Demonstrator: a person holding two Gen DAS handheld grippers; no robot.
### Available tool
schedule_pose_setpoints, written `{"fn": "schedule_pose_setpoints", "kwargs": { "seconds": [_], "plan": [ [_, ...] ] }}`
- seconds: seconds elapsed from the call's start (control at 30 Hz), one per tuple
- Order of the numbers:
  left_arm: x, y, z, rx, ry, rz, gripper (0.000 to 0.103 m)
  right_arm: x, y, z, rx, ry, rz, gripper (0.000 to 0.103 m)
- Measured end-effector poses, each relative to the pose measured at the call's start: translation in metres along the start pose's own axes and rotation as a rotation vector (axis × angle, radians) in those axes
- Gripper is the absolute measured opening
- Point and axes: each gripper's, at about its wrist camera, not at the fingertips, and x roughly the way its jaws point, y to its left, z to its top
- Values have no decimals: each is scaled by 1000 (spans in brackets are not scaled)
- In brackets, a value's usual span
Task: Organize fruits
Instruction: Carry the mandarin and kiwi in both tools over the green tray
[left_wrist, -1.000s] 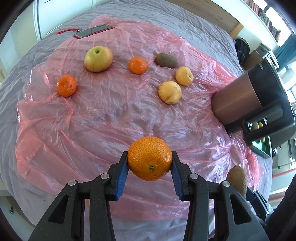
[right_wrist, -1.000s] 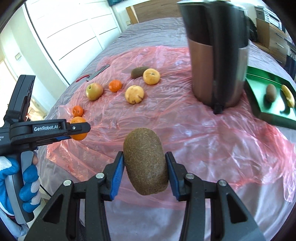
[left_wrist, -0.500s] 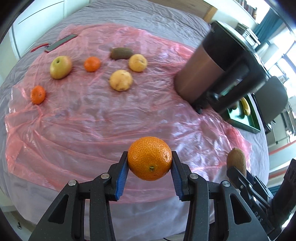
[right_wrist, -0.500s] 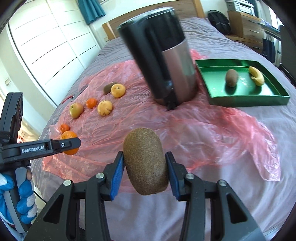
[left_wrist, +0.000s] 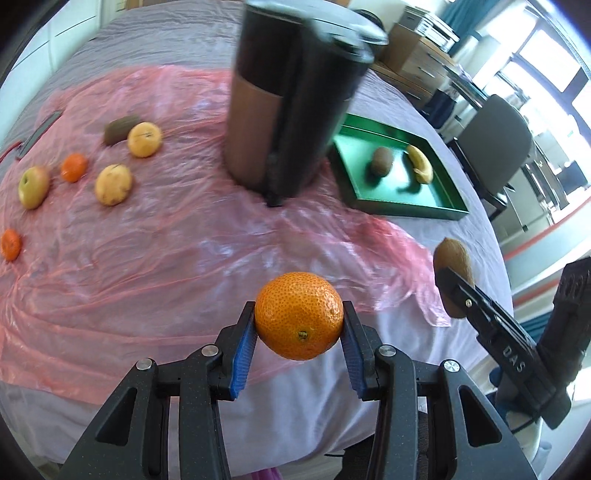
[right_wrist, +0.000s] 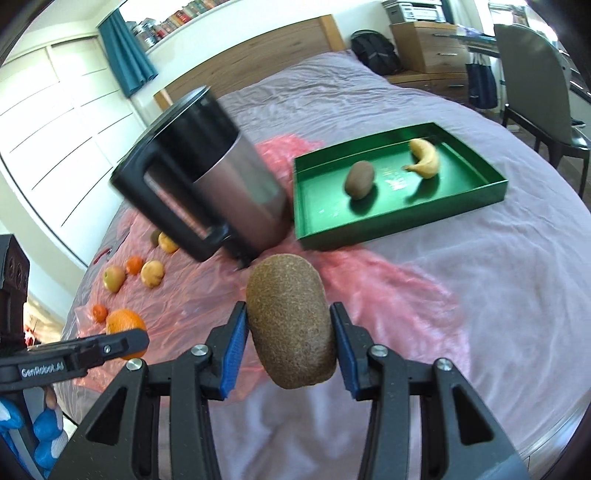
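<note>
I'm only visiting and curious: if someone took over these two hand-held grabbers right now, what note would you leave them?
Left gripper: shut on a tangerine, held above the pink sheet.
Right gripper: shut on a kiwi, also in the air.
Done: one kiwi and a banana lie in the green tray.
Left: set down both held fruits, probably in the tray, then collect the loose fruit beyond the dark jug: two tangerines, an apple, two yellow fruits and a kiwi.

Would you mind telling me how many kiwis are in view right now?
3: one kiwi held in the right hand-held gripper, one in the green tray, one on the pink sheet. More could hide behind the kettle.
</note>
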Motion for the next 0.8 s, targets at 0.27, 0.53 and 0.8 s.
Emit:
{"fn": "schedule_pose_setpoints", "kwargs": {
  "seconds": [0.27, 0.53, 0.8],
  "plan": [
    [22, -67, 22, 113, 26, -42, 38, -7, -59, 27, 64, -45, -57, 31],
    [54, -119, 47, 203, 53, -47, 38, 4, -110, 52, 99, -59, -98, 31],
    [93, -133, 94, 245, 24, 26, 38, 31, -142, 83, 98, -60, -143, 31]
  ]
}}
